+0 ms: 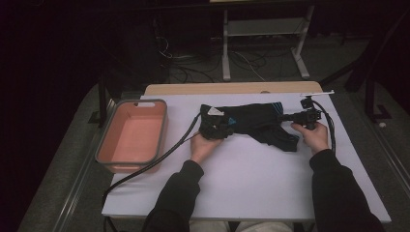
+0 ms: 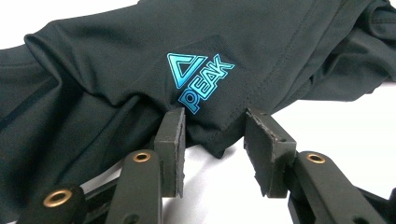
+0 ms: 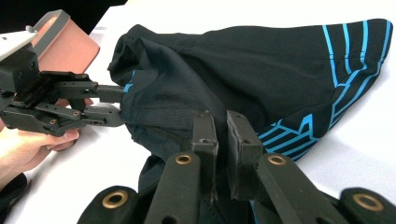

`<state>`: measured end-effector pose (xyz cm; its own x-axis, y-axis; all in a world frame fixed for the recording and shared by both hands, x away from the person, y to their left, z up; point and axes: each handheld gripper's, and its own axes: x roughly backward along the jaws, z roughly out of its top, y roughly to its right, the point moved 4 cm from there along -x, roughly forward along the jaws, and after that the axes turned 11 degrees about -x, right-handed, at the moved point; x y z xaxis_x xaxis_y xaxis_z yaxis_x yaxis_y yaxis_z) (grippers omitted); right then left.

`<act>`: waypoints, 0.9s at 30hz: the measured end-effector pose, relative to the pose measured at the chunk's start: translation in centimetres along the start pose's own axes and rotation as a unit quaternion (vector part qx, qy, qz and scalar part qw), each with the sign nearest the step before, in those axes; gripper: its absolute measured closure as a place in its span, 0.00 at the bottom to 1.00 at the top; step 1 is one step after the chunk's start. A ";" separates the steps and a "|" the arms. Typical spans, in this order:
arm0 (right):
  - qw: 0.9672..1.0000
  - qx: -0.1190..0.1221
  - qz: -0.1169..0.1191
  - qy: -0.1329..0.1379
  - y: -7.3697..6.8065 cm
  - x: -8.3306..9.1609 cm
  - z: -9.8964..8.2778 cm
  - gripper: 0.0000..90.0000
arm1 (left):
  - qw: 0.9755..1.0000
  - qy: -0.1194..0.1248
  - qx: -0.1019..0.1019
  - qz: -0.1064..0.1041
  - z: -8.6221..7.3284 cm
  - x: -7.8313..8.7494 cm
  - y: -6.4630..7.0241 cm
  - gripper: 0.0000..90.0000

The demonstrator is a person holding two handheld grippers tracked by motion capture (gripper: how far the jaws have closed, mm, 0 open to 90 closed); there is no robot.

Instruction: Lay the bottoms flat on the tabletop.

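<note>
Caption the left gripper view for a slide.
Left gripper with jaws open at the hem corner of a black garment printed with a blue PEAK logo.

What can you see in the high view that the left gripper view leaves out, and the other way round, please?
The high view takes in the salmon-pink plastic bin with a grey rim at the left of the white table, the person's two hands, and the right gripper at the garment's far end. The left gripper view gives the turquoise PEAK logo up close, and the left gripper with its jaws apart at the hem. Both show the black sports garment with turquoise print.
</note>
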<state>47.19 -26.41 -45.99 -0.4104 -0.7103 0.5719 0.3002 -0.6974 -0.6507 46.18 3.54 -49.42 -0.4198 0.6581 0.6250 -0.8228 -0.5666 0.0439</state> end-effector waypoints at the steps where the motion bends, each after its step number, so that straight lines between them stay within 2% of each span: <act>1: 1.000 0.000 0.000 0.000 0.0 0.0 0.0 0.91 | 1.000 -0.002 -0.003 0.004 0.1 -0.1 0.0 0.67; 3: 1.000 0.001 -0.001 0.000 0.0 0.0 0.0 0.91 | 1.000 -0.008 -0.004 0.019 0.1 -0.1 0.1 0.74; 6: 1.000 0.002 -0.001 -0.001 0.0 -0.1 0.0 0.90 | 0.999 -0.007 0.020 0.025 0.1 -0.2 -0.2 0.86; 7: 1.000 0.002 -0.001 -0.001 0.0 -0.1 0.0 0.90 | 0.999 -0.008 0.031 0.021 0.1 -0.1 -0.3 0.91; 9: 1.000 0.003 -0.002 -0.003 -0.1 -0.1 0.0 0.90 | 0.998 -0.012 0.055 0.012 0.1 0.0 -0.5 0.93; 11: 1.000 0.004 -0.002 -0.004 -0.1 -0.1 -0.1 0.90 | 0.998 -0.021 0.067 -0.001 0.2 0.4 -0.4 0.94; 18: 1.000 0.008 0.004 -0.006 -0.9 0.1 -0.8 0.90 | 0.998 -0.041 0.048 -0.017 0.3 3.3 0.5 0.95; 23: 1.000 0.015 0.015 -0.022 -2.4 -0.4 -2.0 0.90 | 0.997 -0.056 0.032 -0.031 -0.9 5.6 1.2 0.95; 27: 0.998 0.037 0.021 -0.042 -4.2 -0.7 -3.2 0.90 | 0.997 -0.058 0.037 -0.031 -2.0 7.6 1.6 0.95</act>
<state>43.50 -22.66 -45.24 -0.3229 -0.7425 0.5869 0.3802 -0.6697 -0.6379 40.89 8.66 -46.13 -0.3192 0.6338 0.7046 -0.8136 -0.5645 0.1393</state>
